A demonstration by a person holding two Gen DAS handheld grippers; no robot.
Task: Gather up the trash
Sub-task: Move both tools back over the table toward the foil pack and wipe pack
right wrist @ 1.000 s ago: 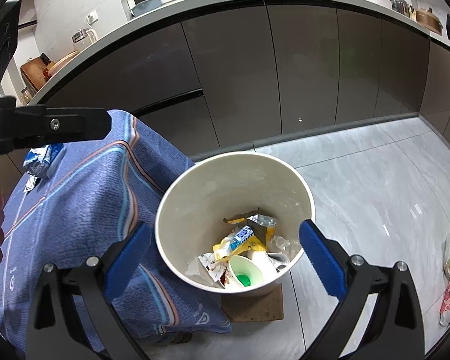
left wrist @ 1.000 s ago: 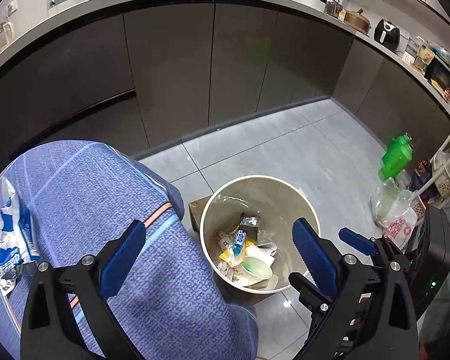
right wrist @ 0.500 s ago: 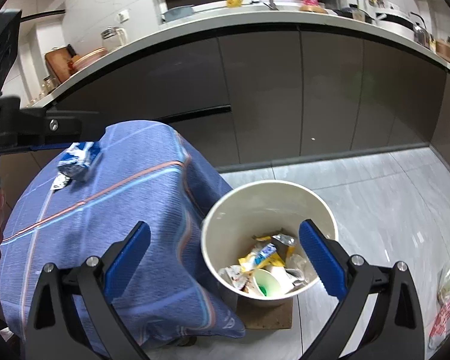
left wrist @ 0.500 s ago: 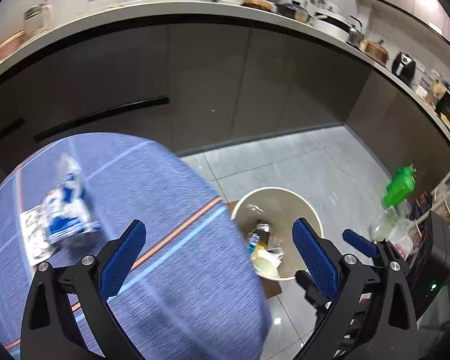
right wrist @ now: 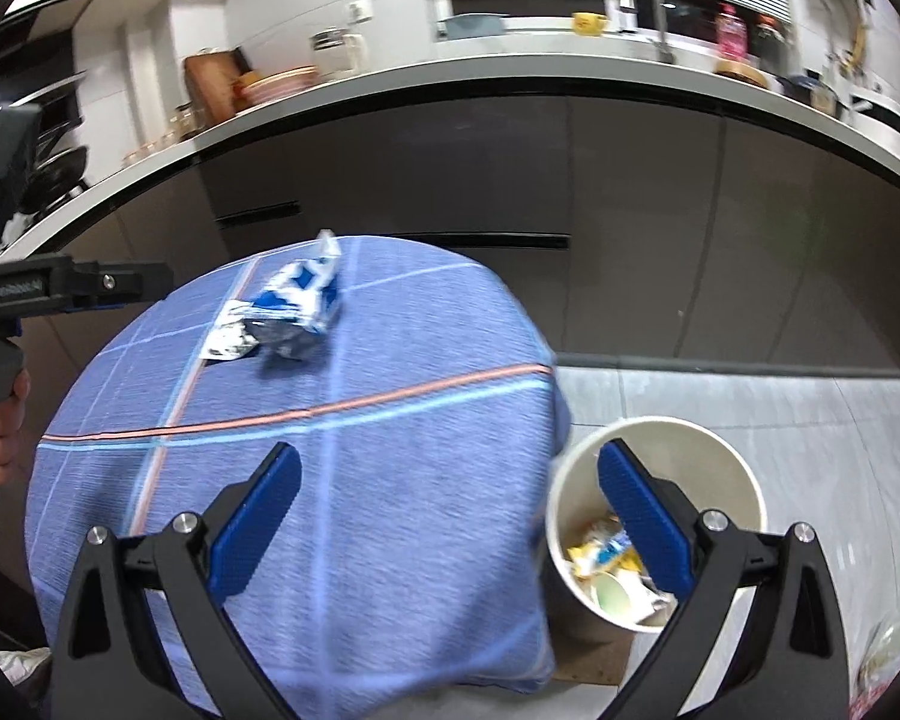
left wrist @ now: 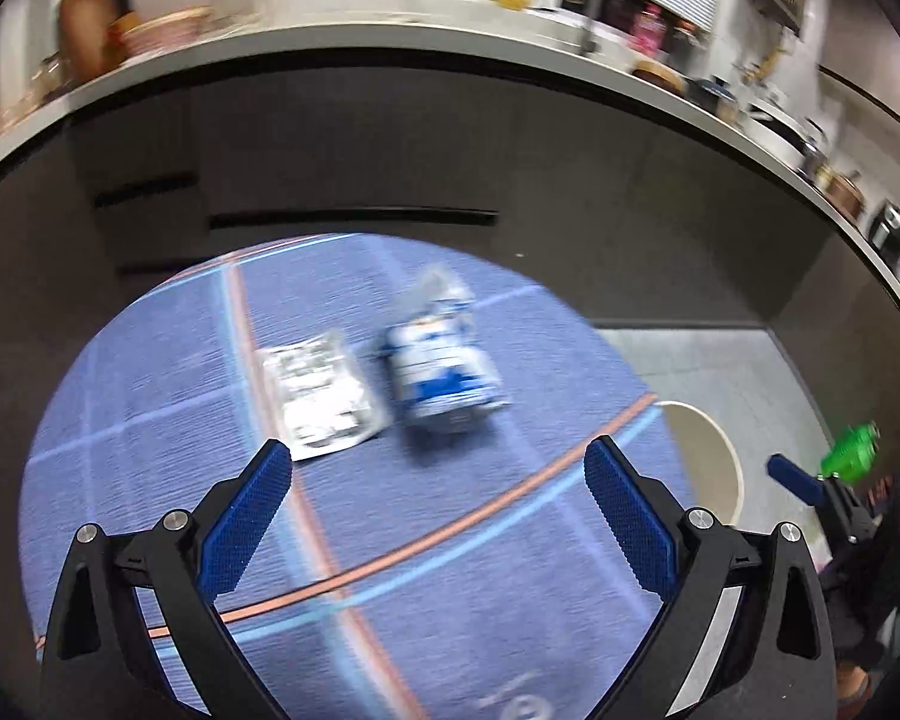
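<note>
A crumpled blue-and-white wrapper [left wrist: 441,369] and a flat silvery wrapper [left wrist: 324,396] lie side by side on a round table with a blue striped cloth [left wrist: 150,420]. My left gripper [left wrist: 438,510] is open and empty, just short of them. My right gripper [right wrist: 450,510] is open and empty over the table's near right edge; the blue-and-white wrapper [right wrist: 300,306] and the silvery wrapper [right wrist: 228,339] lie far from it. A beige trash bin [right wrist: 744,480] with several wrappers and a cup inside stands on the floor right of the table.
Dark kitchen cabinets [right wrist: 630,210] under a pale counter curve behind the table. A green bottle top [left wrist: 849,450] shows at the right near the bin [left wrist: 714,456]. The left gripper's body [right wrist: 66,288] juts in at the right wrist view's left edge. Grey tiled floor [right wrist: 750,396].
Both grippers swung left from over the bin to over the table. The two wrappers came to the middle of the left wrist view. Both grippers stayed open.
</note>
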